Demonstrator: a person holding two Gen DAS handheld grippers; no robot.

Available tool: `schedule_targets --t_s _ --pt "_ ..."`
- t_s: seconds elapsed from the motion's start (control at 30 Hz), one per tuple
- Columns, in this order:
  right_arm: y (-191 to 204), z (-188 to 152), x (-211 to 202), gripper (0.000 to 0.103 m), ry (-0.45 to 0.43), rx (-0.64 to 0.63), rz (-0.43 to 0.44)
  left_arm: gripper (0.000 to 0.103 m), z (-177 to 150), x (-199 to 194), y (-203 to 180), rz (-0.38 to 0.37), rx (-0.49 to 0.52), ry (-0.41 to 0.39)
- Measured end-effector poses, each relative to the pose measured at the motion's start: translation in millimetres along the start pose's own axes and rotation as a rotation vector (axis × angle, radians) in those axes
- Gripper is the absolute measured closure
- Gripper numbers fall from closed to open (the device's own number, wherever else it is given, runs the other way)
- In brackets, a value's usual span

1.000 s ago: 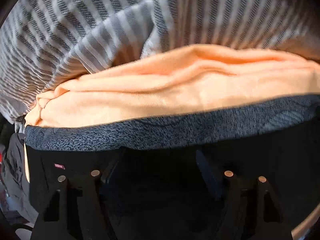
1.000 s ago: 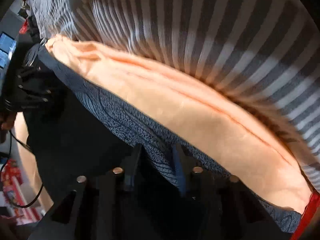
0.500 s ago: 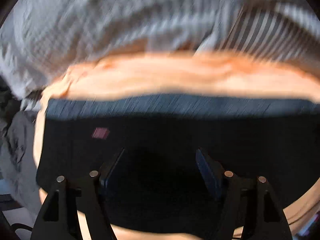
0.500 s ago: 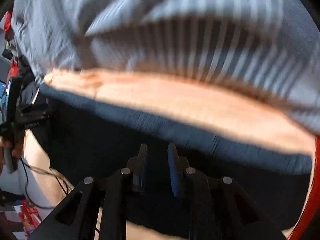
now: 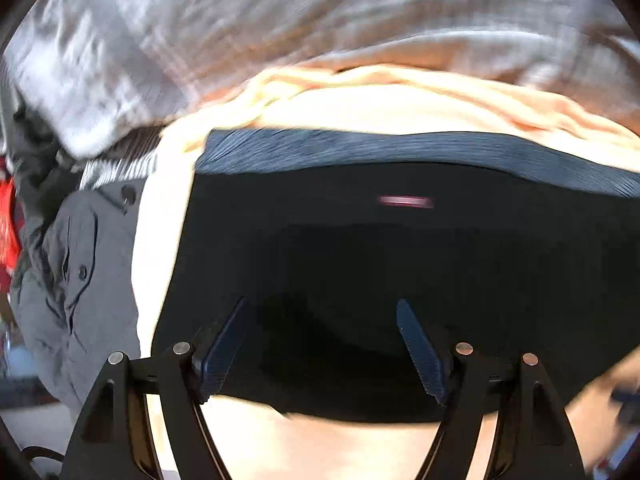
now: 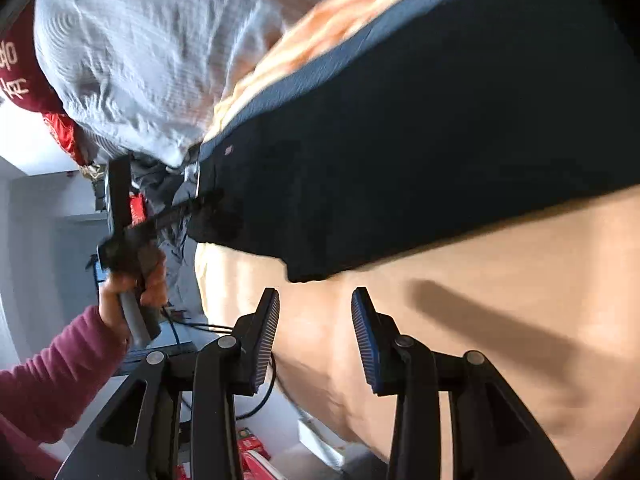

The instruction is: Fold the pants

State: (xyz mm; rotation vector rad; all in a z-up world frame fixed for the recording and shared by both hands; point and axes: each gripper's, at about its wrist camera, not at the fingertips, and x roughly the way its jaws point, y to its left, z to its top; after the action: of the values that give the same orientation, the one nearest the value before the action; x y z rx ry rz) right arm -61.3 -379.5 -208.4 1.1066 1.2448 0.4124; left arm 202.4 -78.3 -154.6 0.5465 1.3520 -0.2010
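Pants [image 5: 400,264]: dark, flat, heathered waistband.

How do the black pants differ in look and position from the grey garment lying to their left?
The black pants are near black, with a small pink label and a speckled blue-grey waistband; the grey garment is mid grey with buttons. The pants lie flat and smooth on the peach sheet; the grey garment is crumpled at the sheet's left edge. Neither is held by the left gripper, which is open.

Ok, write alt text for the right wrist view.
The open right gripper hovers over a peach sheet, empty, just short of the folded dark pants. At left, a hand in a maroon sleeve holds the left gripper at the pants' corner.
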Motion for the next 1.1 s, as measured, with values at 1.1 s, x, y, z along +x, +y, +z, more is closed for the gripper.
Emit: schedule_targets --t_s 1.1 --pt "-34 49 -102 0.083 -0.252 0.048 -0.395 0.022 39 4 6 0.059 -0.169 -0.074"
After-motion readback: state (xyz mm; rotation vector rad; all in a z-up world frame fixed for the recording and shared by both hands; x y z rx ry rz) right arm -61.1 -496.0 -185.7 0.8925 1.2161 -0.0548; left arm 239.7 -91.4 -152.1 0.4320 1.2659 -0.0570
